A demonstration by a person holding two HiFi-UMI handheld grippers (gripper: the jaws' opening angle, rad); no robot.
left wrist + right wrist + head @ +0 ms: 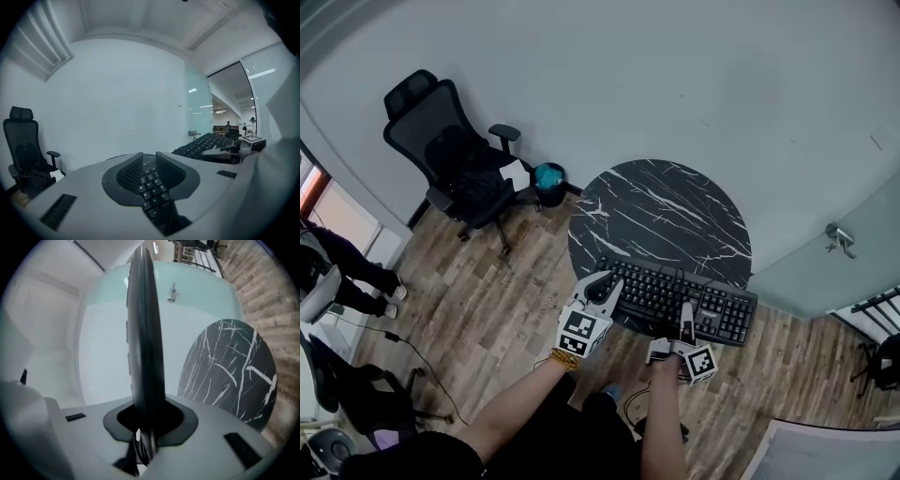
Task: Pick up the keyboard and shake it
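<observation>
Left gripper [149, 158] tight on keyboard [152, 197]

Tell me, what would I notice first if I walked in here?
First, the black keyboard, gripped by the left gripper and the right gripper at the near edge of the round marble table. Next, the black chair by the wall, at the head view's upper left.

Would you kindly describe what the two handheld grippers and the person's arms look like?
Both the left gripper and the right gripper have light grey bodies with dark ribbed pads, and each carries a white cube printed with black square markers. A yellow band circles the left wrist; the forearms are uncovered.
</observation>
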